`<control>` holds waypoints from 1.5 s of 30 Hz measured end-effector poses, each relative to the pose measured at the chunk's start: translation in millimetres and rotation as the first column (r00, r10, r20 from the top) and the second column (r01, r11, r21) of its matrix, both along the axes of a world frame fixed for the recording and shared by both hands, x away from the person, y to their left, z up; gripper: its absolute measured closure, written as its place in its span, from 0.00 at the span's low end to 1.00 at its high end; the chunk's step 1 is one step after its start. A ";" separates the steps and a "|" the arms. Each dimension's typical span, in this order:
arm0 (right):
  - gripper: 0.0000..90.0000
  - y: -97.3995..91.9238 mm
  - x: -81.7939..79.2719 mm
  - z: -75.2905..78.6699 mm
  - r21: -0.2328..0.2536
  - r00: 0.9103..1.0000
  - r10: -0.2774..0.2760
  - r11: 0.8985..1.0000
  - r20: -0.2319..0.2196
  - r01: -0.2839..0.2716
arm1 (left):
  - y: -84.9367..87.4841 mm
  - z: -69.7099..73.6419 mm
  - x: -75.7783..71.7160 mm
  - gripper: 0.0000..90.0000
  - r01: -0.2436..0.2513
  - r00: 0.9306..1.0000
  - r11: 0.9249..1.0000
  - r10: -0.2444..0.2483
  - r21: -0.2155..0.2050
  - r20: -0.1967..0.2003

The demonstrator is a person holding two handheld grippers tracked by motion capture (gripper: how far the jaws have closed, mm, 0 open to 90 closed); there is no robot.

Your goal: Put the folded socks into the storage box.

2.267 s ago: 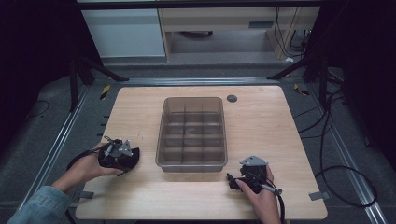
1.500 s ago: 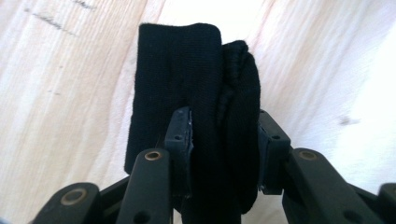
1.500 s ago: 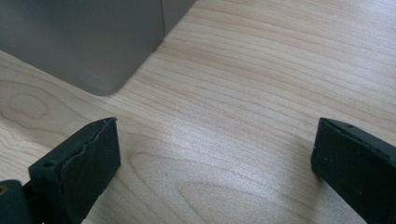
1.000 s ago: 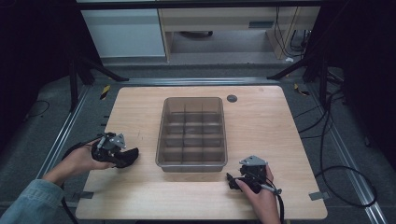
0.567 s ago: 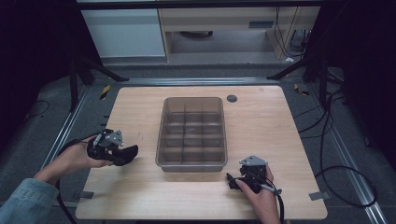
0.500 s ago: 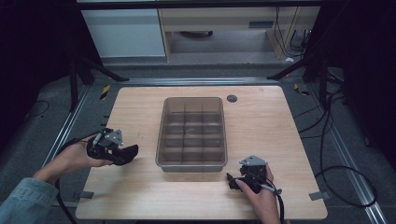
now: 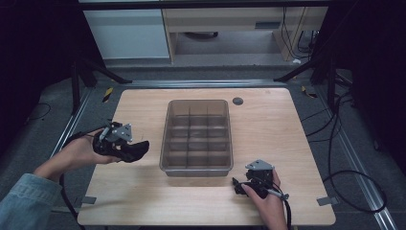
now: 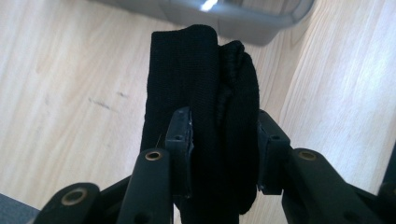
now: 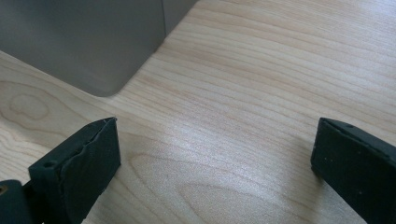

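A folded black sock (image 8: 205, 98) is clamped between the pads of my left gripper (image 8: 224, 140). In the high view that left gripper (image 7: 125, 146) hangs above the table's left side with the black sock (image 7: 136, 149) sticking out toward the grey divided bin (image 7: 197, 136). My right gripper (image 7: 242, 187) rests on the table near the bin's front right corner. In the right gripper view its jaws stand wide apart over bare wood, with the right gripper (image 9: 215, 163) holding nothing and the bin's corner (image 9: 93, 46) just ahead.
The wooden table (image 7: 268, 129) has a small dark round disc (image 7: 238, 100) behind the bin. Cables trail from both grippers off the front edge. Dark stand legs and floor rails surround the table.
My left gripper has lifted off the table with the black sock and shifted slightly left. The right gripper has stayed where it was.
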State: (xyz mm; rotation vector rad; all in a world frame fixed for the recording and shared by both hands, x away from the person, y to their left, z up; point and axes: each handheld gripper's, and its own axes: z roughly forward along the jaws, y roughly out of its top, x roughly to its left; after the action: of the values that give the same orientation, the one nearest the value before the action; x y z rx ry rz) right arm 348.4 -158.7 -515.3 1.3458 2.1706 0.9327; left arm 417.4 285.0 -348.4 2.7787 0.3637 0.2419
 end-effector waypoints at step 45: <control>0.02 0.4 0.5 0.1 0.000 1.000 0.007 1.000 -0.001 -0.007 | -103.4 49.9 5.8 0.71 0.171 0.985 0.984 -0.172 0.048 0.022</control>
State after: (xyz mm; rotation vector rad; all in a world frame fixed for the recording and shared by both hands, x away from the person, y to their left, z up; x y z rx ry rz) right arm 348.9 -158.3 -515.2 1.3397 2.1775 0.9352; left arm 423.2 181.6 -298.5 2.8287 0.1123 0.2472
